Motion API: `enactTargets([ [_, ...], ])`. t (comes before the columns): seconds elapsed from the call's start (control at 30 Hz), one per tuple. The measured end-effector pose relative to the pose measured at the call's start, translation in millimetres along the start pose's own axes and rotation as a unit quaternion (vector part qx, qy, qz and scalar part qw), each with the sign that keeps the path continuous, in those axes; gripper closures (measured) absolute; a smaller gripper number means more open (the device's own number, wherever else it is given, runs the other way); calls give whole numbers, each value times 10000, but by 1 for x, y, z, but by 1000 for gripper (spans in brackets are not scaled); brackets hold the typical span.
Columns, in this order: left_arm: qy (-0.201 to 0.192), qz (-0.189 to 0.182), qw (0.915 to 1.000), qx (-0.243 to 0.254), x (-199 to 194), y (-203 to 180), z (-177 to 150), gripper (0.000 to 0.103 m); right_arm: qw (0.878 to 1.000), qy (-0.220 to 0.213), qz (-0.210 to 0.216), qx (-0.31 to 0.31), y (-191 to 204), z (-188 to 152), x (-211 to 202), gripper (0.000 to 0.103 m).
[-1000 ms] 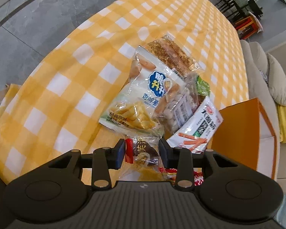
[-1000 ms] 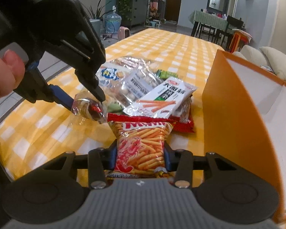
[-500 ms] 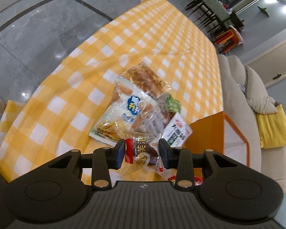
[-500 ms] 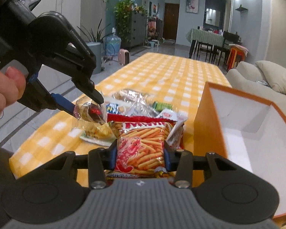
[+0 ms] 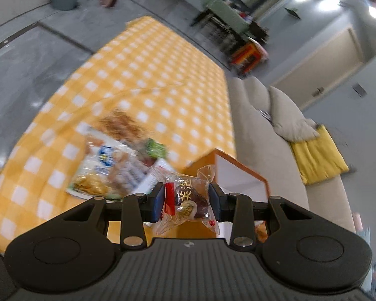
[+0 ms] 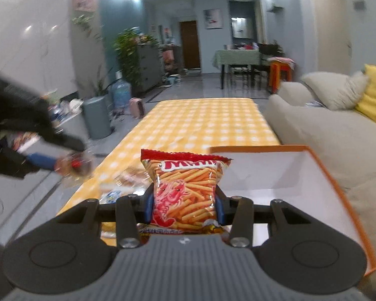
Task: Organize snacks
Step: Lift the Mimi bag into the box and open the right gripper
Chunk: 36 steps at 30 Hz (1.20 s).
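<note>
Both grippers loaded, both held up clear of the table. Left gripper (image 5: 185, 200): pads pressed on a small clear-wrapped dark sweet (image 5: 188, 198), red strip down one side of the wrapper, loose ends sticking out above and below the jaws. Pinched across the middle, likely because the wrapper is slack and the solid piece inside is the only firm part. It also shows, blurred, at the far left of the right wrist view (image 6: 74, 166).

Right gripper (image 6: 184, 205): jaws clamped on the two sides of a red shrimp-stick packet (image 6: 185, 188), packet upright, its crimped top edge free above the jaws. The bag looks puffy; a hard squeeze could crush the sticks, so the grip seems set only to hold it.

Container: orange box (image 6: 343, 195) with a white inside, standing on the near right end of the yellow checked tablecloth (image 5: 163, 75), just beside the sofa (image 6: 325, 135). The part of its floor in view is bare; the nearest corner is hidden behind the gripper, so cannot say it holds nothing.

Remaining pile of snack packets (image 5: 117, 165) lies on the cloth left of the box, blurred; one white-and-blue bag and a green bit can be made out, the rest not.

Judgement: both items lifted high enough to clear the box wall; drop-in comes next.
</note>
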<state>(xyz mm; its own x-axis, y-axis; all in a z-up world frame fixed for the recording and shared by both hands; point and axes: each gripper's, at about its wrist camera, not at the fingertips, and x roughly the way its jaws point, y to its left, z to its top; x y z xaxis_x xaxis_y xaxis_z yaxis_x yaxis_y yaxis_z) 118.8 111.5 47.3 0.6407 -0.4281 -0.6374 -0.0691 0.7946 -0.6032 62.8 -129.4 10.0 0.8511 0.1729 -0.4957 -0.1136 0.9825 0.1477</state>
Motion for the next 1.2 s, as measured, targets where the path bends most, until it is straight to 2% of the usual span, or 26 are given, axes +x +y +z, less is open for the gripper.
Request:
enactTargets([
  [0.17,345,-393,9984,233,15,-28,-13,60,9990,326,-270,-140,-48,12,-11,60],
  [0.23,477,-490,9970,358,24,-39,-21,61,9969,622,-454,-188,-63,11,-9,60],
  [0.4,816,-491,9933,649,48,-58,-37,61,9881,1444,-486,187,-92,-7,11,59],
  [0.63,1120,-456,9897,762,67,-64,-51,61,9768,2003,-733,190,-106,-35,37,59],
  [0.83,1322,-430,9875,746,79,-61,-54,61,9635,2477,-945,361,-116,-45,62,59],
  [0.93,1377,-466,9868,710,81,-59,-53,61,9578,2683,-962,383,-119,-49,67,58],
  [1.0,1376,-450,9869,716,82,-59,-52,61,9566,2727,-947,403,-120,-50,70,49],
  [1.03,1380,-446,9869,711,82,-59,-52,61,9572,2718,-896,436,-121,-48,72,48],
  [1.2,1383,-424,9870,698,81,-57,-51,61,9611,2565,-781,663,-125,-37,61,48],
])
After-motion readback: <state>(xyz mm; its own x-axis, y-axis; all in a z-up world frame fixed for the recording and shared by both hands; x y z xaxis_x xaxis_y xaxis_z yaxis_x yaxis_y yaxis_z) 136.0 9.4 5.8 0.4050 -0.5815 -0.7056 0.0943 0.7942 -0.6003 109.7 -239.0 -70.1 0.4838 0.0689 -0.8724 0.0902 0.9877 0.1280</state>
